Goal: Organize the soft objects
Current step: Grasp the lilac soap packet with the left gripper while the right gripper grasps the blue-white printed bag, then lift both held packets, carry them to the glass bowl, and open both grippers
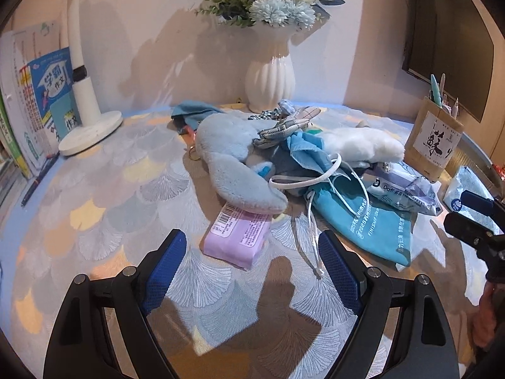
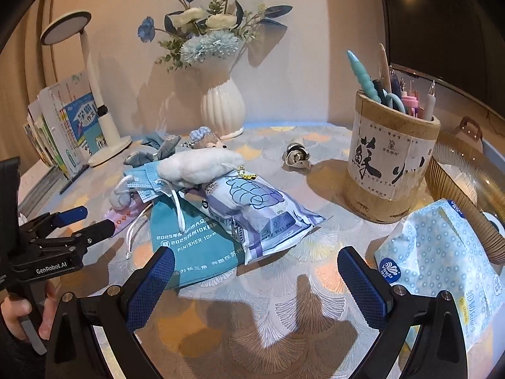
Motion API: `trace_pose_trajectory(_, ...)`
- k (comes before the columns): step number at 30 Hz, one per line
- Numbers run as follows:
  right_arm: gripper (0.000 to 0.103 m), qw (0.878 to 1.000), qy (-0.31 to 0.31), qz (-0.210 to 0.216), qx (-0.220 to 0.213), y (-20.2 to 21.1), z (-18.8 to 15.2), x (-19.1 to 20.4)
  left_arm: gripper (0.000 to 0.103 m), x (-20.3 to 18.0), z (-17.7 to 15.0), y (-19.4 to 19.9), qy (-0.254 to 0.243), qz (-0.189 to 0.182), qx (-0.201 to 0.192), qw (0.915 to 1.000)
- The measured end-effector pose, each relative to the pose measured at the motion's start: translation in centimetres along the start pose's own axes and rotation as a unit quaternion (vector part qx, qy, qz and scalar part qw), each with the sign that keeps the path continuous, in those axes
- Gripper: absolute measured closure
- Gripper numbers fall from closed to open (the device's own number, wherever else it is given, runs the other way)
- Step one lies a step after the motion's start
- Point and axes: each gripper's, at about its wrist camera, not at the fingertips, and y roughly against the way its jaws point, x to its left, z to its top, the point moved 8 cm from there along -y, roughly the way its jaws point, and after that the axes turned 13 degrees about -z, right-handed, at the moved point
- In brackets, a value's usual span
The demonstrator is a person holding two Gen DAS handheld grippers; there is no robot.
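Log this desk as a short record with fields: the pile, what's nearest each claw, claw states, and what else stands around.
pile: grey-blue plush, white plush, face masks, teal drawstring bag, wipes pack
nearest left claw: pink tissue pack
nearest right claw: spotted tissue pack, beside its right finger
claw states: both open, holding nothing
background: vase of flowers, desk lamp, books, pen holder

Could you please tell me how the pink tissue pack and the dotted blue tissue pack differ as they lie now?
The pink tissue pack is small and flat, partly under the grey plush toy; the dotted blue tissue pack is bulkier and lies apart from the pile, beside the pen holder. One is plain pink, the other white with blue dots. Both rest on the table.
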Motion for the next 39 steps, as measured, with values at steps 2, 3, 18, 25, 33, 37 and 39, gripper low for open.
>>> trace_pose_trajectory(2,0.000,1.000,-0.001,-0.015,0.007,0.0,0.1,-0.3,0.018,0.2,-0.1,-0.4,0.007,-0.012,0.015,0.9998)
trace_pose_trajectory(3,0.000,1.000,-0.008,-0.026,0.013,0.2,0.3,-0.6,0.018,0.3,-0.1,-0.5,0.011,-0.017,0.021,0.9996)
trace_pose_trajectory(18,0.000,0.993,0.081,0.008,0.088,-5.8,4.3,1.0,0.019,2.0,0.6,-4.4,-0.004,-0.024,0.106,0.9941)
trace_pose_trajectory(25,0.025,0.988,0.108,0.011,0.108,-8.1,3.7,2.5,0.068,-0.2,1.0,-5.2,-0.047,-0.026,0.103,0.9932)
trace_pose_trajectory(33,0.057,0.988,0.120,-0.009,0.098,-5.1,2.6,2.4,0.068,-1.3,-1.1,-1.2,-0.031,-0.042,0.090,0.9946)
trace_pose_trajectory(37,0.058,0.986,0.088,0.033,0.137,-2.4,0.5,1.6,0.068,-1.5,-2.7,1.0,-0.017,-0.050,0.089,0.9947)
trace_pose_trajectory(39,0.058,0.983,0.054,0.069,0.161,-0.8,-0.8,1.5,0.067,-1.7,-3.0,1.3,-0.014,-0.055,0.087,0.9946)
